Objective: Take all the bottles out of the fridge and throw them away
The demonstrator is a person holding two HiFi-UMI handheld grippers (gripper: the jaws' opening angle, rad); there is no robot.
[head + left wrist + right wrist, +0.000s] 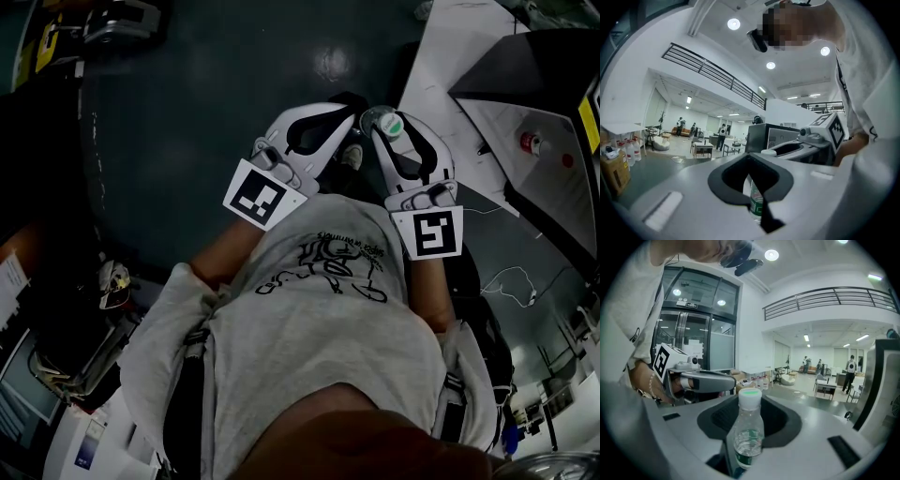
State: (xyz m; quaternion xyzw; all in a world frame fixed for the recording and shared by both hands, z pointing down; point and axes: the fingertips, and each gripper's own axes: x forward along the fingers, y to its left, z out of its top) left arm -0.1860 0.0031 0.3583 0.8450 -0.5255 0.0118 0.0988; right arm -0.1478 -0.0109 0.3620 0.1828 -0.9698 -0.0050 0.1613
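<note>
Surroundings: both gripper views look onto a wide, bright hall with a railed balcony (712, 70), ceiling lamps (733, 24), low tables (703, 149) and people (851, 365) standing far off. Open floor runs from the tongs out to them.
Floor (206, 112): dark and glossy in the head view, filling the upper left of the frame above the left tongs.
T-shirt (319, 356): grey, on the person, filling the lower centre of the head view. Its dark print is too warped to read.
White slab (450, 56): upper right of the head view, its edge just right of the right tongs. A dark machine (525, 75) with a red knob (531, 142) lies on it.
Glass doors (693, 329): left of centre, seen only in the right gripper view.
Left tongs (761, 213): closed on a clear green-labelled bottle (756, 200), low centre in their own view. The label print is too small to read.
Right tongs (740, 459): clamped low on a white-capped water bottle (749, 427), which stands upright. Its green label is unreadable, and the head view shows only its cap, upper centre.
Marker cubes (265, 195): black-and-white squares, no lettering.
</note>
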